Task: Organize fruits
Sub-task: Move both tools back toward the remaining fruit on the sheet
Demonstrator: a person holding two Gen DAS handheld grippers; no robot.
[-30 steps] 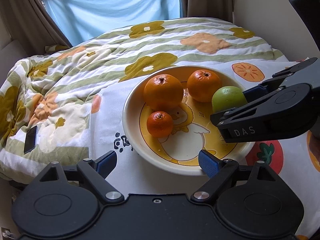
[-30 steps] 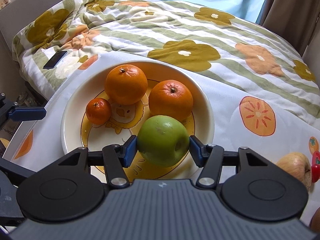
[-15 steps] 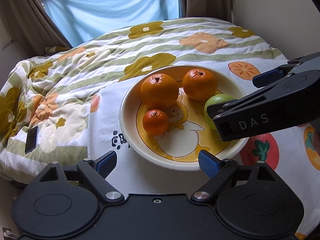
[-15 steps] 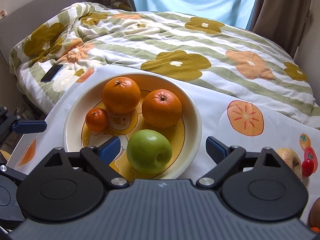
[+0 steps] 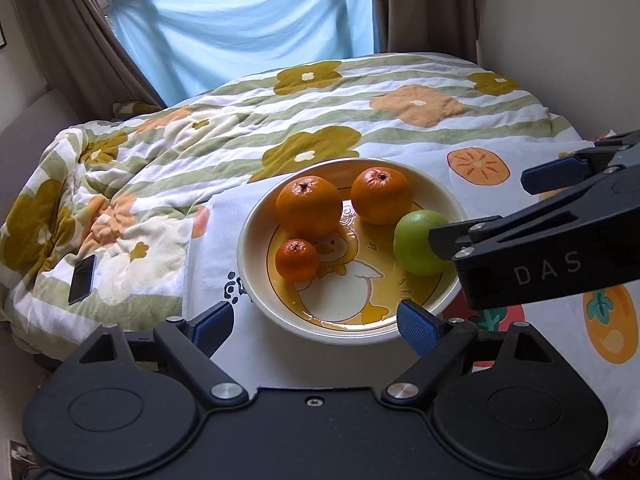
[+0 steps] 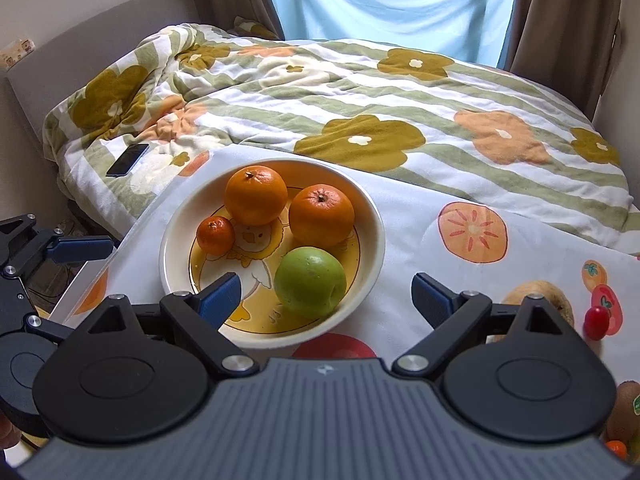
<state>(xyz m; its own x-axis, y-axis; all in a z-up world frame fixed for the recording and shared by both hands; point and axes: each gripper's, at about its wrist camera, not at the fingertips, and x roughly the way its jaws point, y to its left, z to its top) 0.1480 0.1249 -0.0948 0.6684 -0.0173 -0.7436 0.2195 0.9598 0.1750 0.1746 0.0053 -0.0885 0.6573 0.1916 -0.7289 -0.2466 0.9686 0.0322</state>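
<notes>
A cream bowl (image 6: 372, 216) with a duck picture holds two large oranges (image 6: 256, 196) (image 6: 321, 216), a small mandarin (image 6: 215, 235) and a green apple (image 6: 310, 282). My right gripper (image 6: 326, 295) is open and empty, raised just in front of the apple, apart from it. My left gripper (image 5: 316, 322) is open and empty at the bowl's (image 5: 248, 256) near rim. In the left wrist view the apple (image 5: 416, 242) lies at the bowl's right side, partly hidden by the right gripper's body.
A tan fruit (image 6: 536, 294), a small red fruit (image 6: 596, 322) and a kiwi (image 6: 626, 412) lie on the fruit-print cloth (image 6: 460, 280) right of the bowl. A black phone (image 6: 128, 159) rests on the flowered quilt. The table's left edge drops off beside the bowl.
My right gripper opened and let go of the green apple into the bowl, then drew back and up. The left gripper stayed open and rose a little.
</notes>
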